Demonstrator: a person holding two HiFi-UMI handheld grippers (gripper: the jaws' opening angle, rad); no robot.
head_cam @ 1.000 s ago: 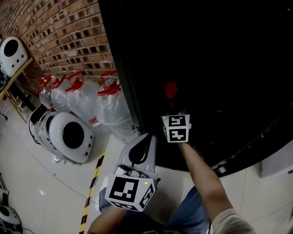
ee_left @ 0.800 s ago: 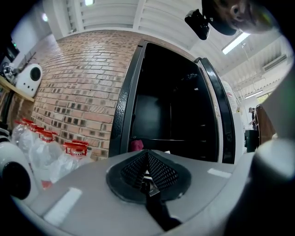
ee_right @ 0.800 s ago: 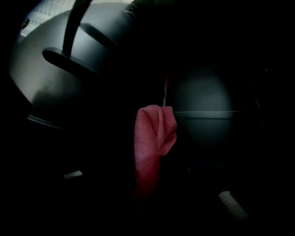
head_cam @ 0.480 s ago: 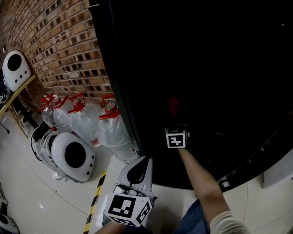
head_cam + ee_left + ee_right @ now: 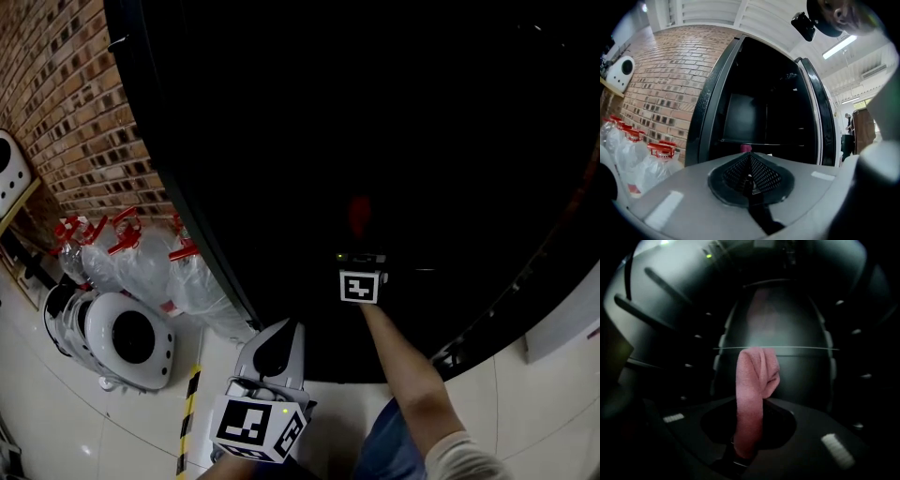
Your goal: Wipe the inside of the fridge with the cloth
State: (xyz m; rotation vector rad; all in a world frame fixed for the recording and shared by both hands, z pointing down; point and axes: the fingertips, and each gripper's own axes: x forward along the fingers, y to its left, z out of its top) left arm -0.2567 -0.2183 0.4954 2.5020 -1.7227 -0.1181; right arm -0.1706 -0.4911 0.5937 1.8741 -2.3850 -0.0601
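Against the brick wall (image 5: 66, 94) at the left, three clear jugs (image 5: 131, 258) with red handles are counted; whether anything is in them cannot be told. One white rounded machine (image 5: 117, 337) with a dark round face is seen on the floor (image 5: 84, 422) below them. The edge of a second machine (image 5: 6, 173) is caught at the frame's left border. One strip of yellow-and-black tape (image 5: 187, 412) is laid on the tiles.

Two claws are seen. The left claw (image 5: 283, 328) is held low outside the one black fridge (image 5: 281, 122), clenched pad to pad with nothing between. The right claw (image 5: 740, 453) is reached into the dark fridge interior and is clamped on the lower end of the single pink cloth (image 5: 752, 380). The cloth is stood up from the jaws and folded over at its top, in front of the rear wall and one thin shelf edge (image 5: 797, 348).

Compared with half a second ago, the fridge's left edge, the jugs and the machine are found farther left in the head view. More of the frame is filled by the fridge. Against a second ago, the right claw is shown smaller and deeper inside.
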